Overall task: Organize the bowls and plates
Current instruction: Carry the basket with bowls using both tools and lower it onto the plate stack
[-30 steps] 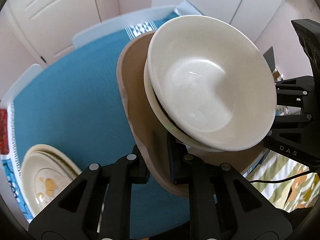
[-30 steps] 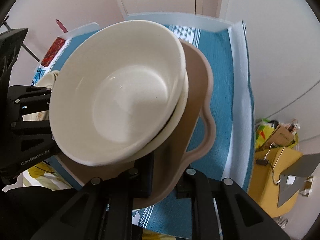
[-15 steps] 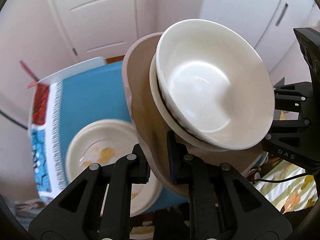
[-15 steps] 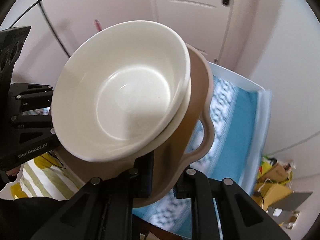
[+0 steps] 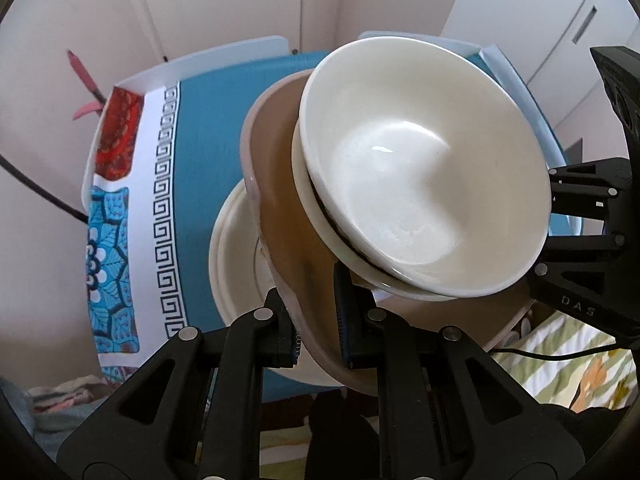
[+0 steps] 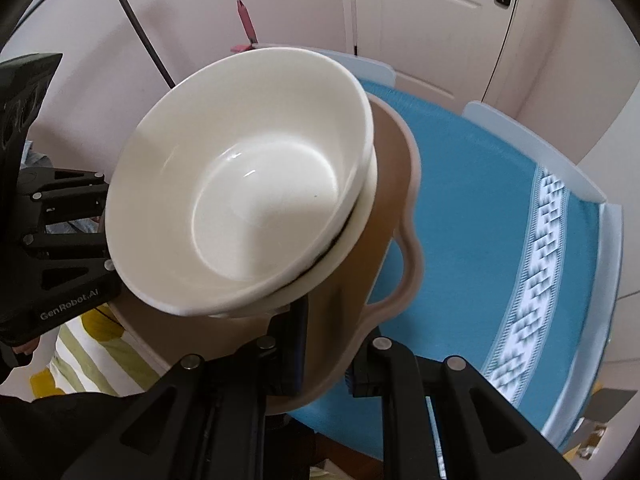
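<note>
Left wrist view: stacked plates [image 5: 236, 264] lie on the table [image 5: 208, 140] under the brown tray [image 5: 280, 200] of white bowls [image 5: 424, 168], each gripper [image 5: 318, 330] [image 6: 324, 344] clamped on its rim.

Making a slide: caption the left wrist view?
Left gripper clamps a tan handled tray carrying stacked white bowls above a cream plate.

We see two nested bowls [image 5: 424, 168] on a tray [image 5: 280, 184], above the table [image 5: 208, 128]; plates [image 5: 236, 256] lie at eight o'clock beneath.
</note>
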Tool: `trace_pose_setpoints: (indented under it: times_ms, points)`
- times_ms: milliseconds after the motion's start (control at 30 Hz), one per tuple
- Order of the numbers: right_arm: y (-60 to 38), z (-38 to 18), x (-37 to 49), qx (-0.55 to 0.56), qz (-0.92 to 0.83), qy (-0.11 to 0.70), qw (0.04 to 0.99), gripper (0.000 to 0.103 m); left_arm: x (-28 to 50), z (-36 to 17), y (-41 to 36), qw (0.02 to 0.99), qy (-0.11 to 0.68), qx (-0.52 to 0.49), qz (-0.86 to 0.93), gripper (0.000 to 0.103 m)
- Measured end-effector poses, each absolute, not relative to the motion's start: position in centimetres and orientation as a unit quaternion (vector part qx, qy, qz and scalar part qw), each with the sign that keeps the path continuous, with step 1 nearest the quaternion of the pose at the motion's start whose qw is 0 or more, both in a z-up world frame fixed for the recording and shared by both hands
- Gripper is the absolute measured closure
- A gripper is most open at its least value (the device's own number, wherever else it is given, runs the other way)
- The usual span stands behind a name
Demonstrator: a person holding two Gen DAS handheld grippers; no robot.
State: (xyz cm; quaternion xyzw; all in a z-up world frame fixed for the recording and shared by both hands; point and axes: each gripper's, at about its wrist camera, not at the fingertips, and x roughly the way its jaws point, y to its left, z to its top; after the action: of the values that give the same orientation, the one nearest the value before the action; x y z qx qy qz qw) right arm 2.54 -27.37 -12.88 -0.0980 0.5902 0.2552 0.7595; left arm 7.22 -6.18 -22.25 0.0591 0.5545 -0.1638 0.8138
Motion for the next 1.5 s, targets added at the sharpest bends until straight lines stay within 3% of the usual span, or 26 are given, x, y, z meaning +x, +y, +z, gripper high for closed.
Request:
trace_pose_setpoints:
  times_ms: [600, 1500]
  points:
    - [-25.0, -16.6, 1.5, -0.076, 0.210, 0.609, 0.761, 0.089, 7.7, -26.6, -3.7, 0.800, 0.565, 0.079, -0.188, 0.091]
    - [-24.3, -16.9, 3.0, -0.058, 0.191, 0.654, 0.730, 0.088, 9.1, -25.4, -2.6, 0.775, 0.594, 0.109, -0.188, 0.089]
